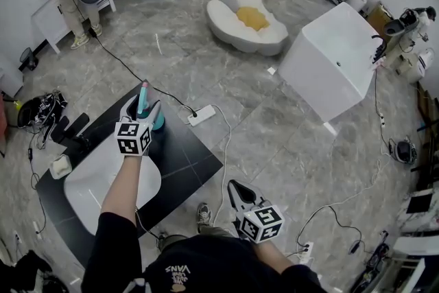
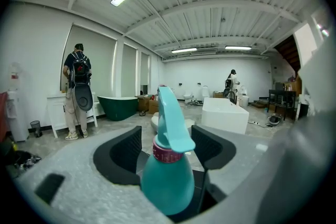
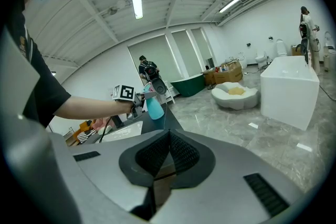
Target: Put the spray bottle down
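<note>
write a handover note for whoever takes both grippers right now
Left hand-held gripper: jaws open, one on each side of the spray bottle, pads not pressing on it.
Right hand-held gripper: shut and empty, held low near the body.
Bottle: upright, apparently standing on the far corner of the black counter, beyond the white basin.
Done: the bottle looks set down and let go.
Left: draw the left gripper straight back without tipping the bottle.
</note>
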{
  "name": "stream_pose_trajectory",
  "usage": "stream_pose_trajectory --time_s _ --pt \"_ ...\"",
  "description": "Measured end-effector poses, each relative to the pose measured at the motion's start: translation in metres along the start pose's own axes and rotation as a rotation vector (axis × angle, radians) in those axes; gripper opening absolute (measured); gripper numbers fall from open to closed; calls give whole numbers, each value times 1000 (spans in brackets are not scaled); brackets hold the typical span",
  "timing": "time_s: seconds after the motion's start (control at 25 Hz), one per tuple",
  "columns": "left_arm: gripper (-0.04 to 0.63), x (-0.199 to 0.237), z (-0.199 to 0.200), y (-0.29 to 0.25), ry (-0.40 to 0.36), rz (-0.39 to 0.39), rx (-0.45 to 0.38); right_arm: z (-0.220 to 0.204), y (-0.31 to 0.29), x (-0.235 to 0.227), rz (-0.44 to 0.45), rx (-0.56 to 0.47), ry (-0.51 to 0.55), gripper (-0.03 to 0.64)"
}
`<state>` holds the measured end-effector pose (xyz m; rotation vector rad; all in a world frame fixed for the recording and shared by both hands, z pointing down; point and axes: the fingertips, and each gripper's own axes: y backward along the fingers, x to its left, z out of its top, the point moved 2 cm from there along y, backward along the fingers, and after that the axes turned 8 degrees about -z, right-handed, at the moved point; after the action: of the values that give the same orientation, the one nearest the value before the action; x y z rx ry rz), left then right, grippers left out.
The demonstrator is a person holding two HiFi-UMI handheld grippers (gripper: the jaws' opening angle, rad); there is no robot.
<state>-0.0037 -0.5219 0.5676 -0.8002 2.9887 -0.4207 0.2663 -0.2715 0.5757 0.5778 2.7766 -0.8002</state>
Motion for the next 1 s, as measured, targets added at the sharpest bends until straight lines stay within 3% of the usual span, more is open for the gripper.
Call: stream_pose_trajectory --time_s 0.24,1.0 --pt "321 -4 2 11 20 3 -22 -2 2 4 7 -1 1 3" --pt "318 -27 -19 71 53 -77 -15 -7 4 39 -1 -8 -1 3"
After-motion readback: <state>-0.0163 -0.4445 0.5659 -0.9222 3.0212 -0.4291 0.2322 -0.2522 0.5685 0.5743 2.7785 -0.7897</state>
